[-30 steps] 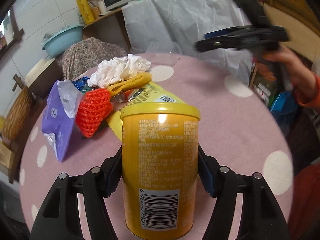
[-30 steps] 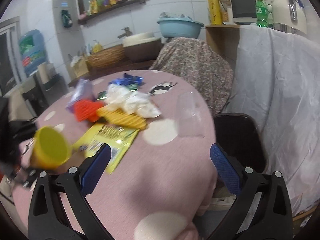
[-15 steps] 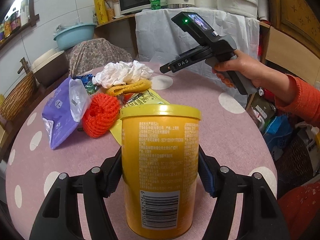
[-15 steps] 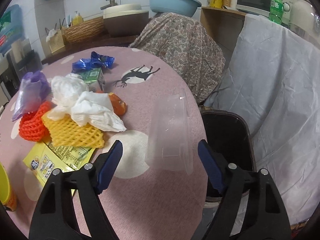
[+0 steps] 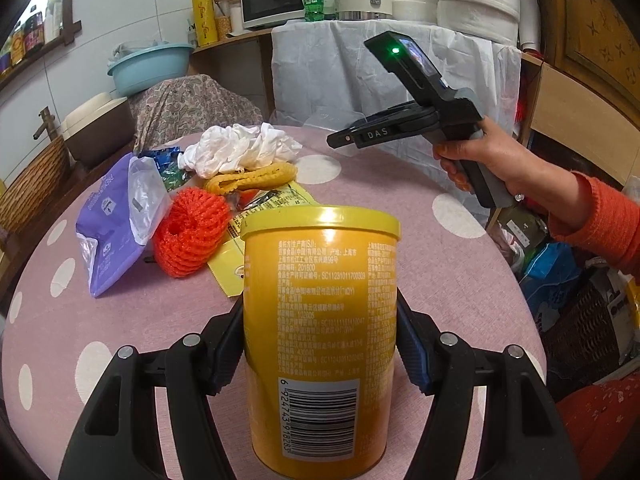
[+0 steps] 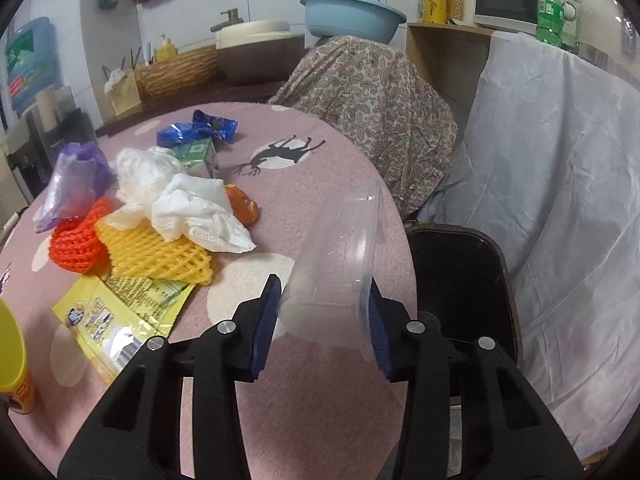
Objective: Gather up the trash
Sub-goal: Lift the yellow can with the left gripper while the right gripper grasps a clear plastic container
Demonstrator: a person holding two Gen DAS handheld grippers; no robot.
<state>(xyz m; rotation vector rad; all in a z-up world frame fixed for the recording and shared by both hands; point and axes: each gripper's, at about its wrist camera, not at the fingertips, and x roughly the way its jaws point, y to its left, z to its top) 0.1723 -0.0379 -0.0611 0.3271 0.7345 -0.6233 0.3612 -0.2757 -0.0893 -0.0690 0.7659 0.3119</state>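
Since a second ago, the right tool has swung from open air above the worktop to a clear plastic container and is closing; the blue pads now sit against its two sides. That container stands tipped on edge at the rim of the round pink worktop, with a black trash bin directly beyond the edge. The left tool grips a tall yellow can, upright, one pad on each side. Past the can lies a cluster of trash: an orange foam net, a yellow foam net, crumpled white tissue, a yellow wrapper and a purple bag, all close together. Bare worktop lies to the right of the cluster and in front of it.
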